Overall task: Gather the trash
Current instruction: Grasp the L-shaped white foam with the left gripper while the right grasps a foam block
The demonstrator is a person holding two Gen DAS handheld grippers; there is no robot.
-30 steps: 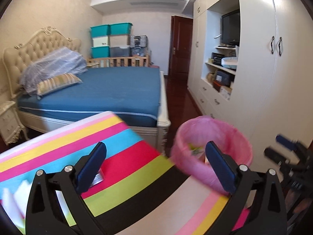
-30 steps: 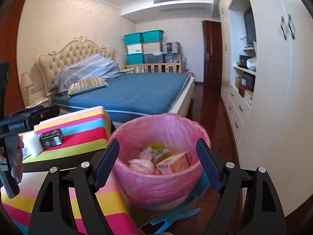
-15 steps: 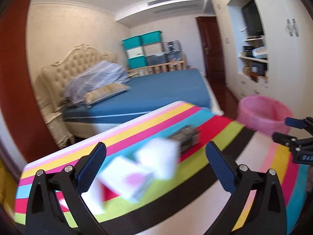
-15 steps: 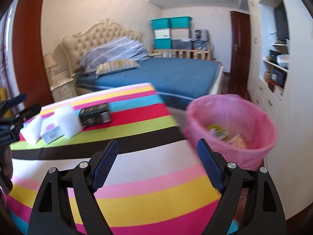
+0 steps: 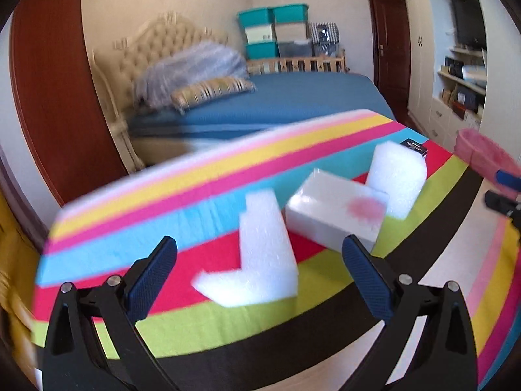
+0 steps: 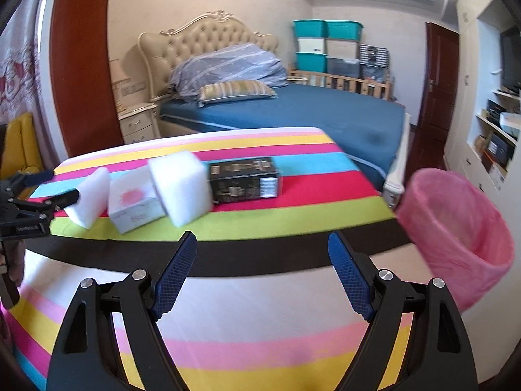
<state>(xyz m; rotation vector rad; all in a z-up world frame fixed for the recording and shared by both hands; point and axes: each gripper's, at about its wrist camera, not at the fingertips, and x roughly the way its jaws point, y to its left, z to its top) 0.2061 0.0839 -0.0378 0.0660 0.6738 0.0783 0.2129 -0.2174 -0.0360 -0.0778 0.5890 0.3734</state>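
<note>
**Inspector:** Your left gripper [image 5: 259, 260] stands wide, jaws empty, pointed at the L-shaped foam piece [image 5: 257, 254] on the striped table [image 5: 195, 325]. Your right gripper [image 6: 260, 260] is equally wide and holds nothing; it hangs over the near part of the table.

**Operator:** Where does the trash lie?

**Inspector:** Four items in a row on the far half of the cloth: the L-shaped foam, a white box [image 6: 135, 200] with a pink mark just beside it, a foam block [image 6: 180, 189] leaning against that box, and a black box [image 6: 244, 179] at the right end. The pink-lined bin [image 6: 456, 228] sits off the table's right edge, already lined and open.

**Operator:** Which step is this?

**Inspector:** In my judgement, the approach to a pickup, nothing grasped yet. Your left is nearest the L-shaped foam. You need to bring the jaws down astride it and close gently, since foam gives. Mind the white box close by; a wide sweep could knock it.
</note>
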